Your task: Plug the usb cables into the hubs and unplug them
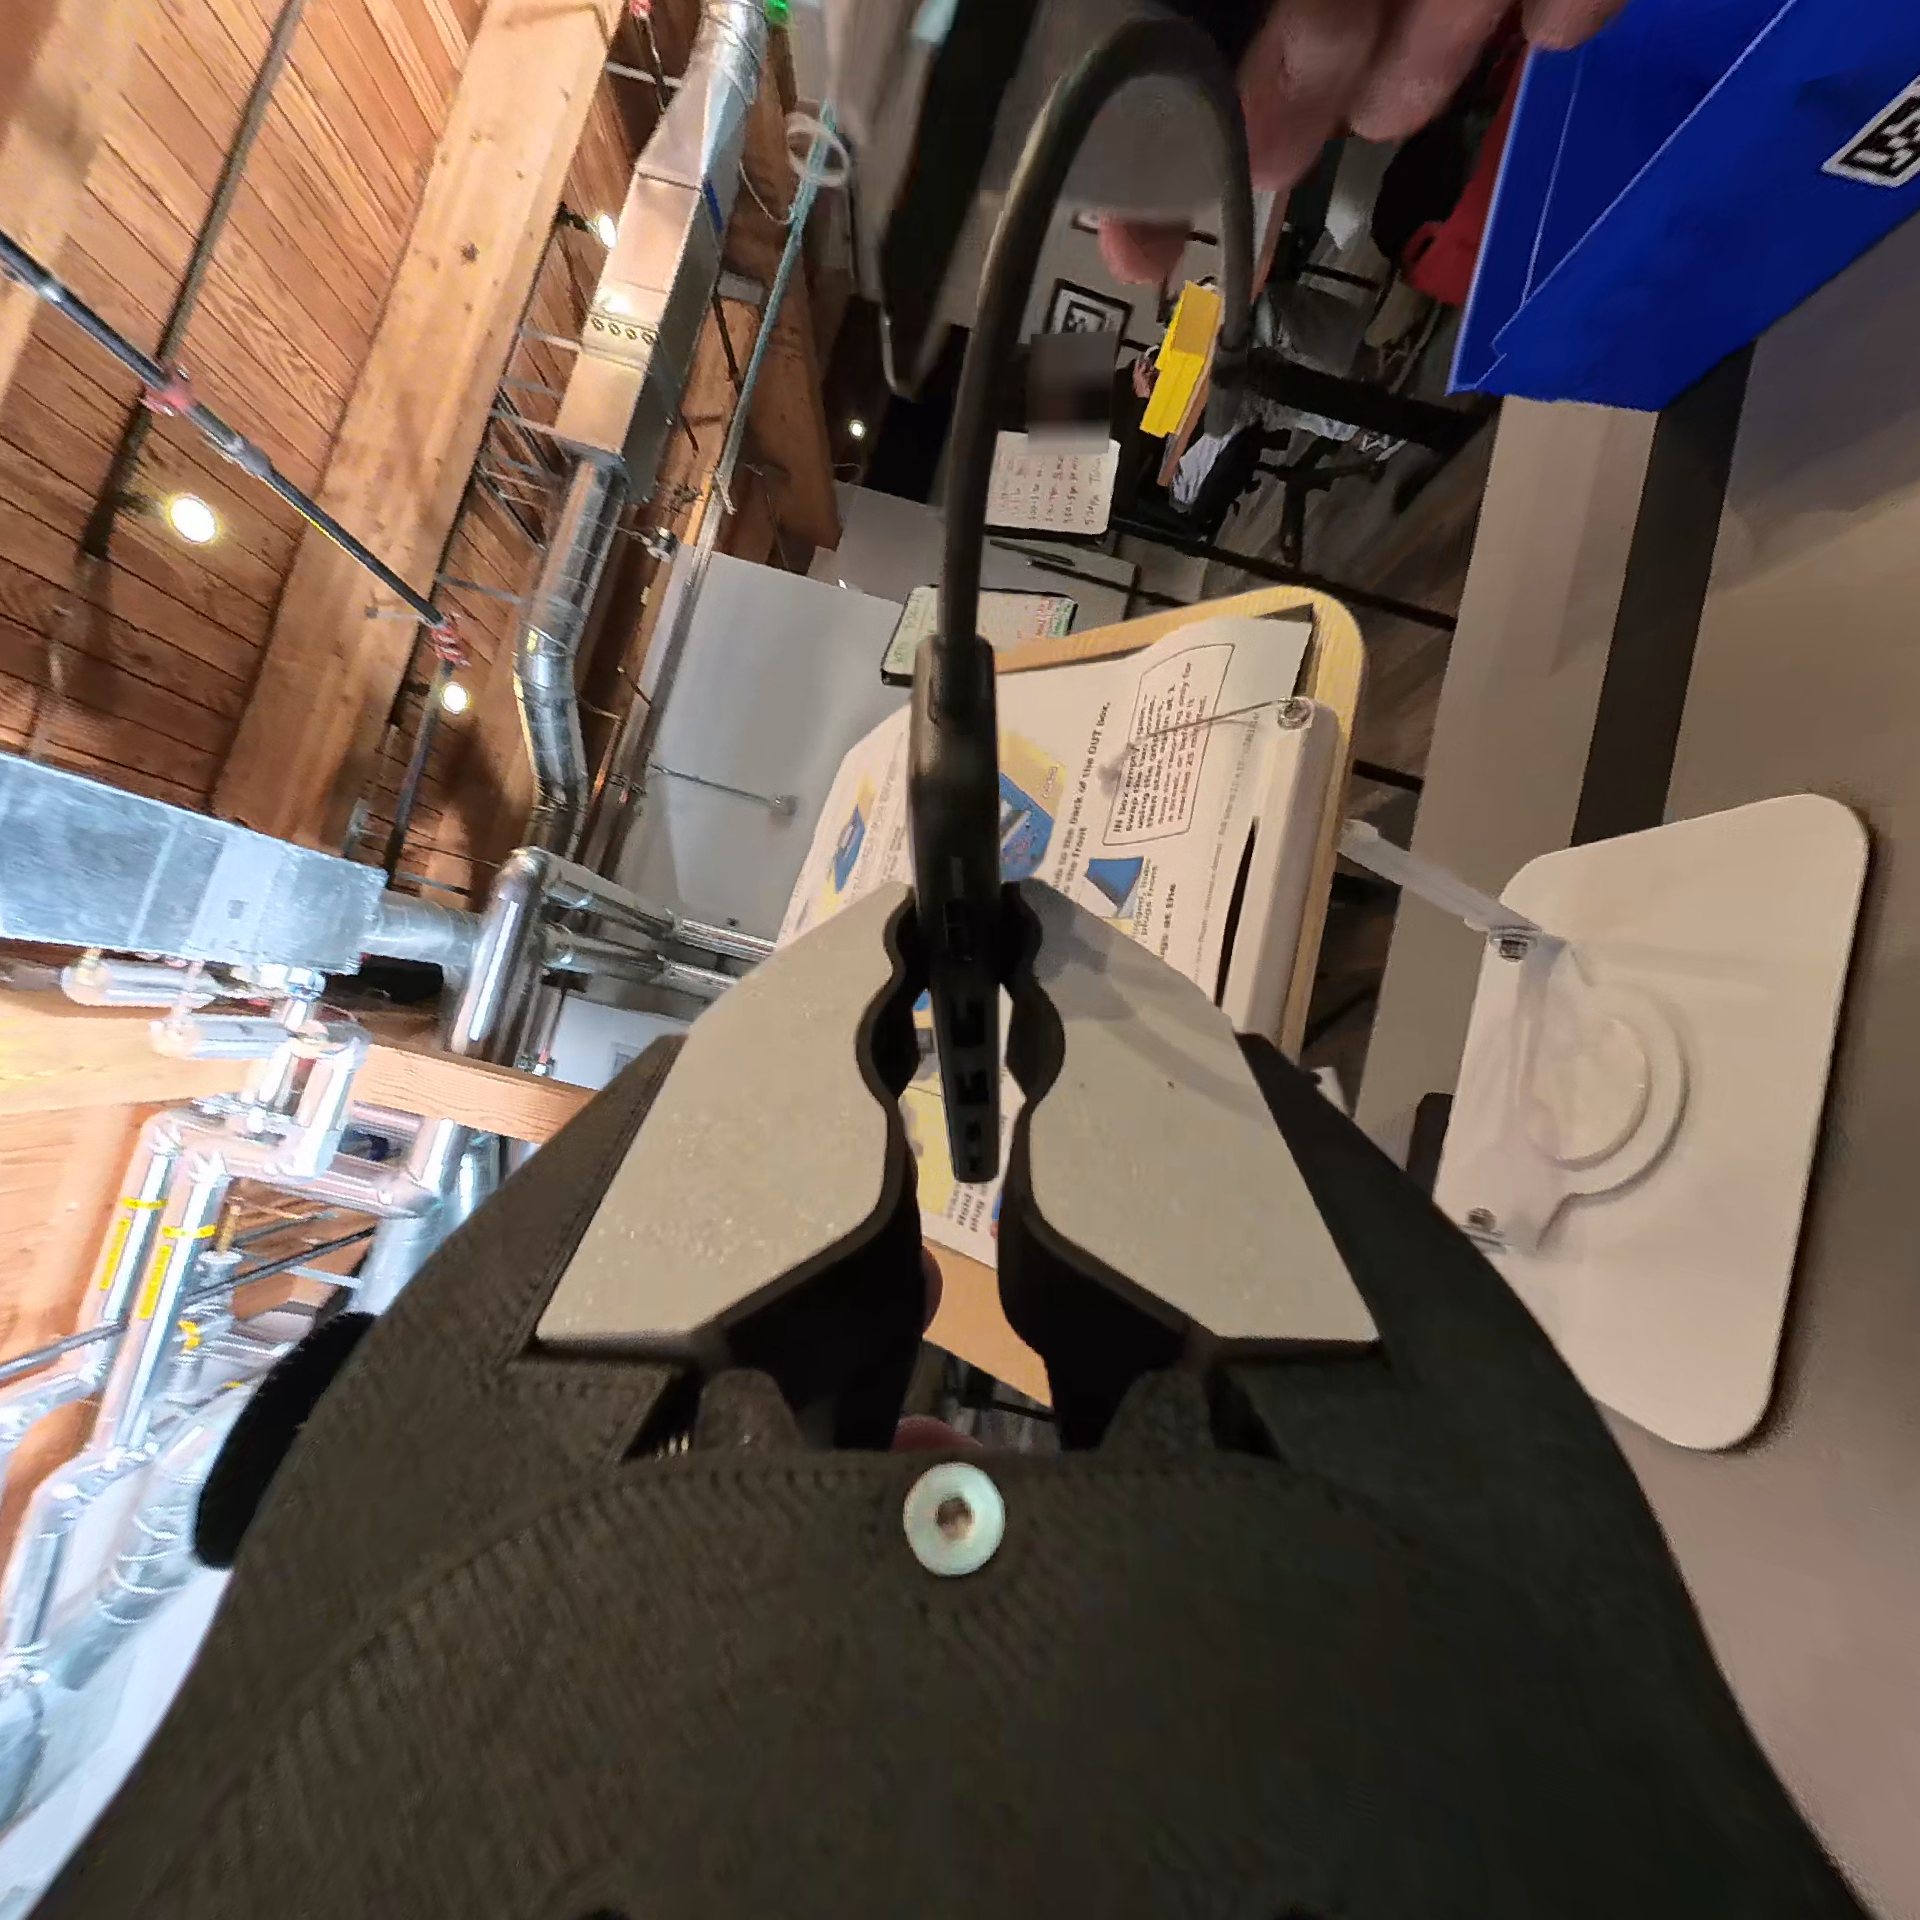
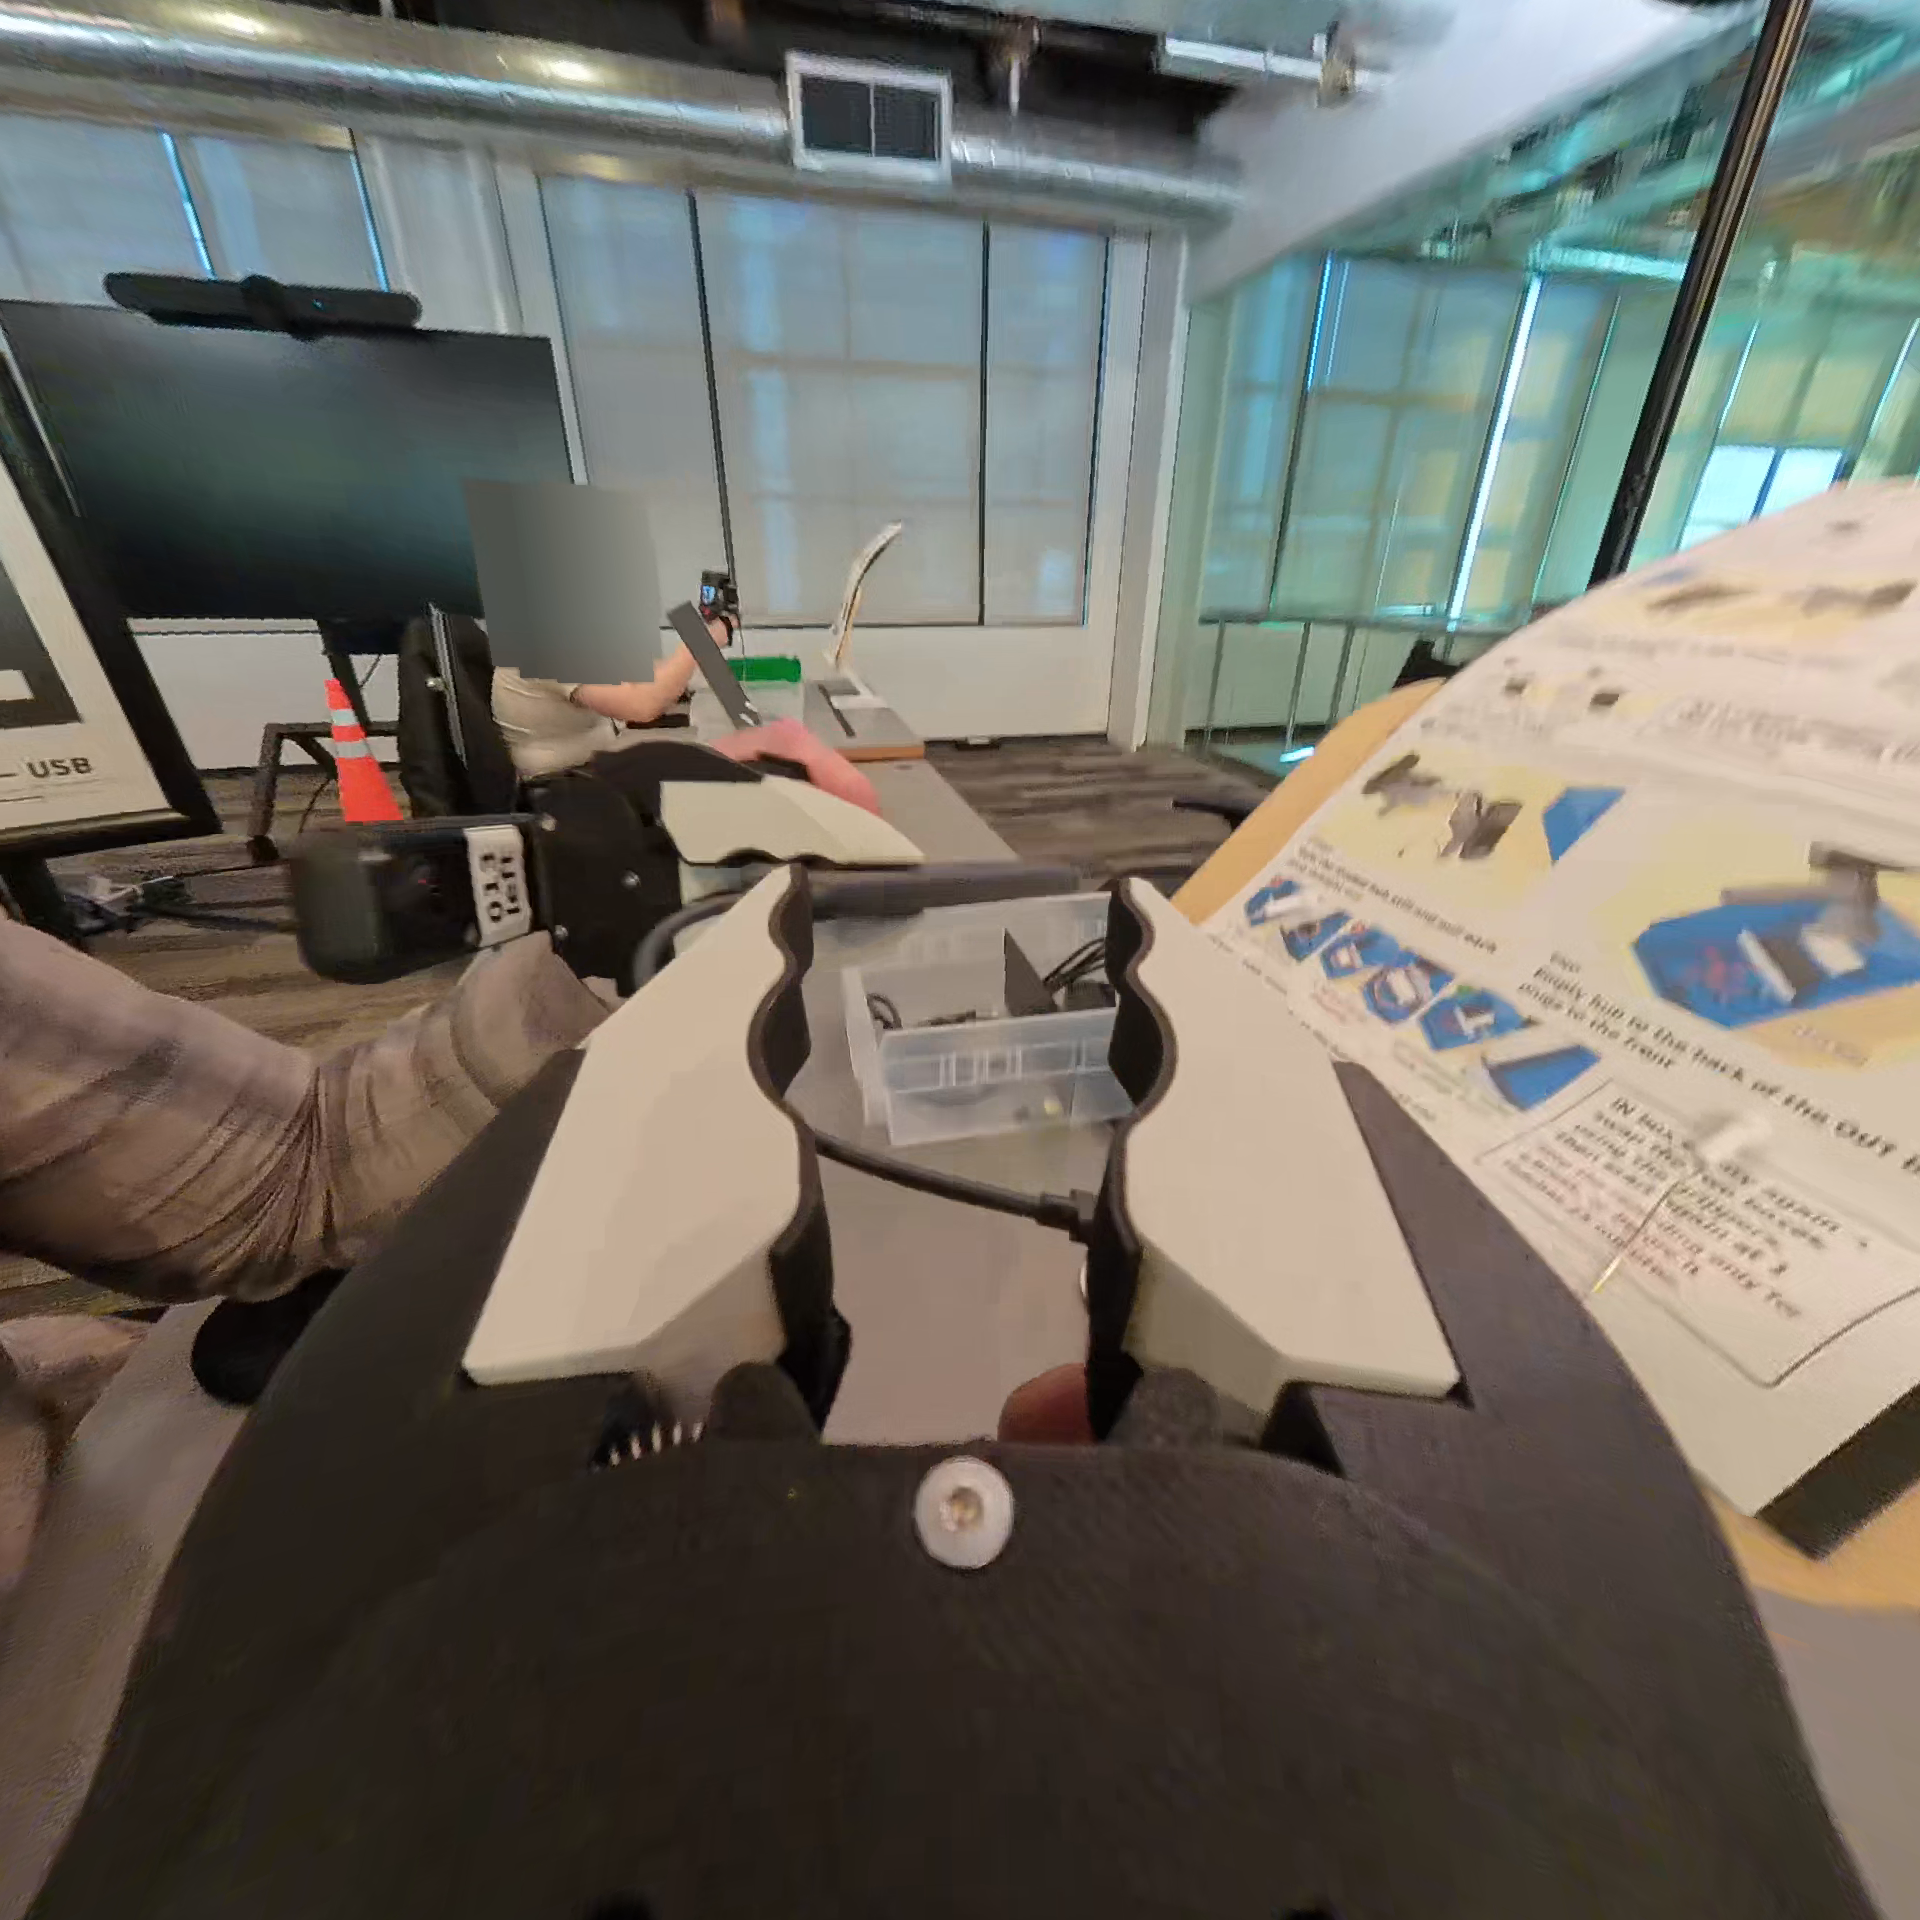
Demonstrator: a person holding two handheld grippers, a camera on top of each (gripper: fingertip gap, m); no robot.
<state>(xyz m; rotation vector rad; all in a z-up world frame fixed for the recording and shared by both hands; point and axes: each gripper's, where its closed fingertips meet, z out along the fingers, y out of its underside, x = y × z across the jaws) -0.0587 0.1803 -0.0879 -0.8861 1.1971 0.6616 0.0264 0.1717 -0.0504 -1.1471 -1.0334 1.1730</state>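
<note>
My left wrist view is rolled sideways and evenly bright; recessed ceiling lamps (image 1: 192, 517) flare small and white against wood. Motion blur smears the blue bin (image 1: 1683, 197) and the hand (image 1: 1382, 73) at top. My right wrist view is daylit by shaded windows (image 2: 842, 416); the instruction sheet (image 2: 1621, 935) blurs, and straight lines bow near the edges.

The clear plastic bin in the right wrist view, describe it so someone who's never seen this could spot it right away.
Start at the big printed instruction board leaning on the right, then look left along the grey table. Framed between the open right tongs sits the clear plastic bin. It is the only see-through container there, holding dark cables and a dark divider.
</note>
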